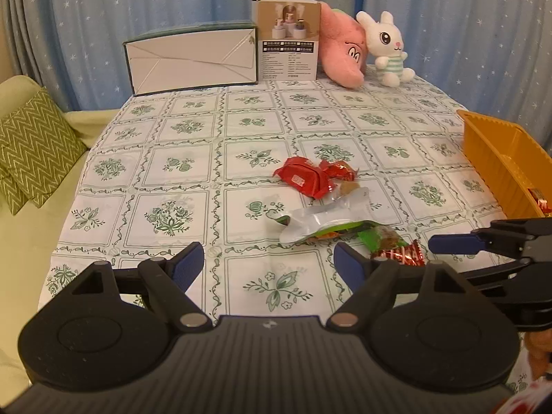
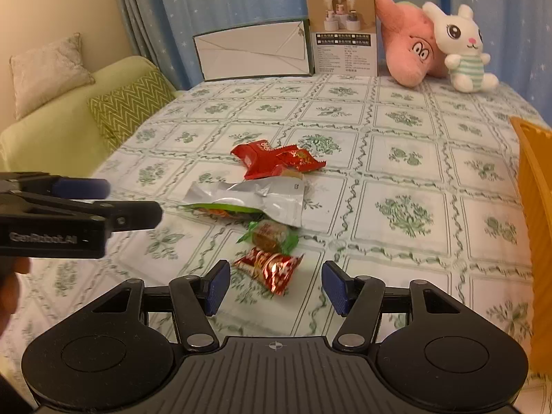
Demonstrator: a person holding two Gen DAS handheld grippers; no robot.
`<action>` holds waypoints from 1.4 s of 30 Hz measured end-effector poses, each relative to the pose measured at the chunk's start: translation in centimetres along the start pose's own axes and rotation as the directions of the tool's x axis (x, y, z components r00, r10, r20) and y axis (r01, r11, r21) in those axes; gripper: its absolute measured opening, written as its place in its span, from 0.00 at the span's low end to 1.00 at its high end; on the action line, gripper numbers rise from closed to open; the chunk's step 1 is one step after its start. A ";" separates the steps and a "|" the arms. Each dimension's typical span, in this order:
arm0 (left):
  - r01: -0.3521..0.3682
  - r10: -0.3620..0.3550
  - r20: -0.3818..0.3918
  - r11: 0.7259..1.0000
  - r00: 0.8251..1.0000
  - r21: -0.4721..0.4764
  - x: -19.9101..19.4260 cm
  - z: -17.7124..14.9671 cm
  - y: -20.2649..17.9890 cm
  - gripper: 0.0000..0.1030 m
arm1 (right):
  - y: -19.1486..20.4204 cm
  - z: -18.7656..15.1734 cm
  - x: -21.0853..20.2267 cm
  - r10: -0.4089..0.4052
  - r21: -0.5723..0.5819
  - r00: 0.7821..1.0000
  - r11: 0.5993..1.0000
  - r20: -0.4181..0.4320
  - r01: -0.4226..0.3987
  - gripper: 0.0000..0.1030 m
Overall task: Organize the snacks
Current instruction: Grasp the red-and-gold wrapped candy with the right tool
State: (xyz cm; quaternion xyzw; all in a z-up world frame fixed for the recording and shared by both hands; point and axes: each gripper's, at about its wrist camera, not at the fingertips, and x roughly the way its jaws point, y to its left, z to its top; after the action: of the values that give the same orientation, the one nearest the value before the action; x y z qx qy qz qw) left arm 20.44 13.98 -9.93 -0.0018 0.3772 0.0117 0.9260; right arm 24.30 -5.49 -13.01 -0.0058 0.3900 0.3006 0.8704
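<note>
Both grippers (image 1: 269, 262) (image 2: 276, 288) black, ribbed; blue-padded jaws; silver pivot screws; "GenRobot.AI" lettering.

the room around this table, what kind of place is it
Most likely a home living room. A sofa with cushions sits beside the table, starry curtains hang behind it, and plush toys lean at its far edge.

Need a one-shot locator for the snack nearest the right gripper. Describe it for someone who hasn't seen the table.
On the floral tablecloth, a loose pile of snacks runs down the middle toward the camera. The candy is the nearest piece in that line, just ahead of the open right gripper. It has a shiny red and silver foil wrapper, unlike the green-wrapped sweet right behind it.
</note>
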 end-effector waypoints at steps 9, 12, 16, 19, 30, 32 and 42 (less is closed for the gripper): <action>0.004 -0.004 -0.008 1.000 1.000 0.023 0.4 -0.2 -0.4 0.78 | 1.2 -0.3 1.5 -0.021 -0.092 1.000 0.996 0.008 0.022 0.33; 0.007 -0.007 -0.010 1.000 1.000 0.024 0.4 -0.2 -0.6 0.78 | 1.1 -0.4 1.0 -0.021 -0.079 1.000 0.997 -0.007 0.021 0.28; 0.012 -0.011 -0.017 0.999 1.000 0.031 0.6 -0.4 -1.0 0.78 | 0.9 -0.8 -0.4 -0.021 -0.062 1.000 0.998 -0.021 0.020 0.26; 0.020 -0.019 -0.024 0.999 1.000 0.035 0.8 -0.5 -1.2 0.78 | 0.6 -1.1 -1.9 -0.043 -0.058 0.999 0.997 -0.018 0.042 0.21; 0.046 -0.045 -0.028 0.997 0.999 0.062 1.3 -0.3 -2.7 0.78 | -2.4 -2.4 -4.1 -0.126 0.016 0.992 0.992 -0.028 0.127 0.20; 0.040 -0.039 -0.026 0.998 0.999 0.056 1.3 -0.3 -2.6 0.78 | -1.9 -2.2 -4.2 -0.109 -0.006 0.994 0.994 -0.005 0.109 0.22; 0.019 -0.019 -0.021 1.000 1.000 0.022 1.3 -0.2 -1.6 0.79 | 1.5 -1.5 -1.0 -0.036 -0.179 0.999 0.983 -0.001 0.035 0.24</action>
State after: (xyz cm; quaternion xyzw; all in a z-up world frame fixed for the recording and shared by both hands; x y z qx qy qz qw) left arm 21.24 12.36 -10.95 0.0047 0.3867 -0.0014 0.9222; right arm 21.95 -5.17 -13.05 -0.0917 0.3632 0.3187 0.8707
